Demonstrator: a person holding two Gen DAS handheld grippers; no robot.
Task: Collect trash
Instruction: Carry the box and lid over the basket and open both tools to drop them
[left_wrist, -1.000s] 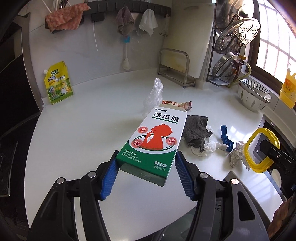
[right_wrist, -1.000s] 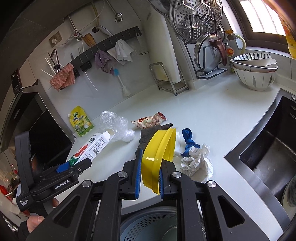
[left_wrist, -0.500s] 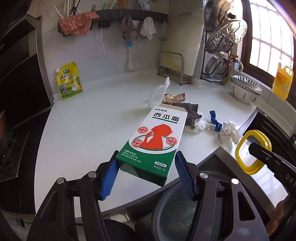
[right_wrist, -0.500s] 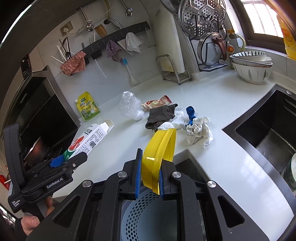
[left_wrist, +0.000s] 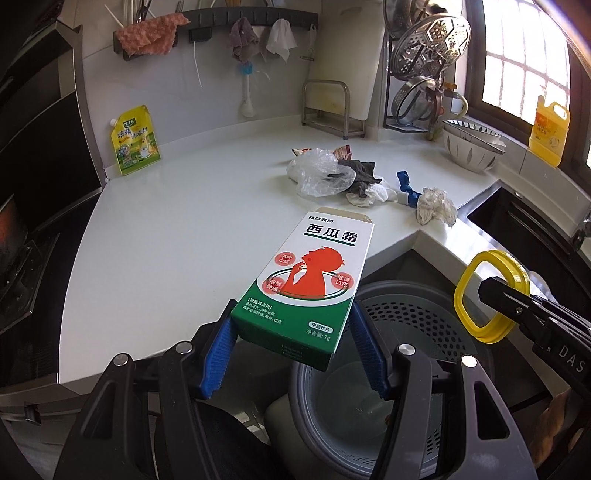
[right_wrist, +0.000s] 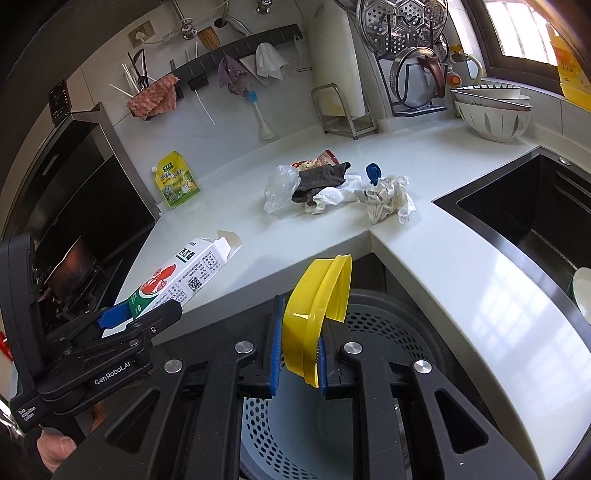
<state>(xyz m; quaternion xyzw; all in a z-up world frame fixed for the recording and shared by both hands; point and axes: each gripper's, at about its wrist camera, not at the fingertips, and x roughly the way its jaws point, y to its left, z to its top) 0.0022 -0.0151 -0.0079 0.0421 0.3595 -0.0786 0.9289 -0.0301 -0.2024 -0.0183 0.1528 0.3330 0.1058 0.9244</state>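
My left gripper (left_wrist: 291, 325) is shut on the green end of a green and white medicine box (left_wrist: 314, 280), held flat with its open flap pointing away. In the right wrist view the box (right_wrist: 177, 277) and left gripper (right_wrist: 122, 317) are at the left. My right gripper (right_wrist: 299, 332) is shut on a yellow plastic lid (right_wrist: 321, 288), which stands on edge between the blue pads. Both grippers hang at the counter's inner corner, above a grey bin with a perforated basket (left_wrist: 399, 291) (right_wrist: 384, 325). In the left wrist view the yellow lid (left_wrist: 493, 254) is at the right.
On the white counter lies a pile: a clear plastic bag (left_wrist: 317, 170), a grey cloth (left_wrist: 362, 175), a blue item (left_wrist: 404, 184), crumpled paper (left_wrist: 436, 205) and a snack wrapper (right_wrist: 321, 158). A yellow pouch (left_wrist: 135, 140) leans on the wall. A black sink (right_wrist: 524, 206) is right, bowls (left_wrist: 472, 151) behind.
Both grippers have drawn back from the counter with the box and the yellow lid still held. The trash pile now lies farther off, and the grey bin has come into view beneath them.
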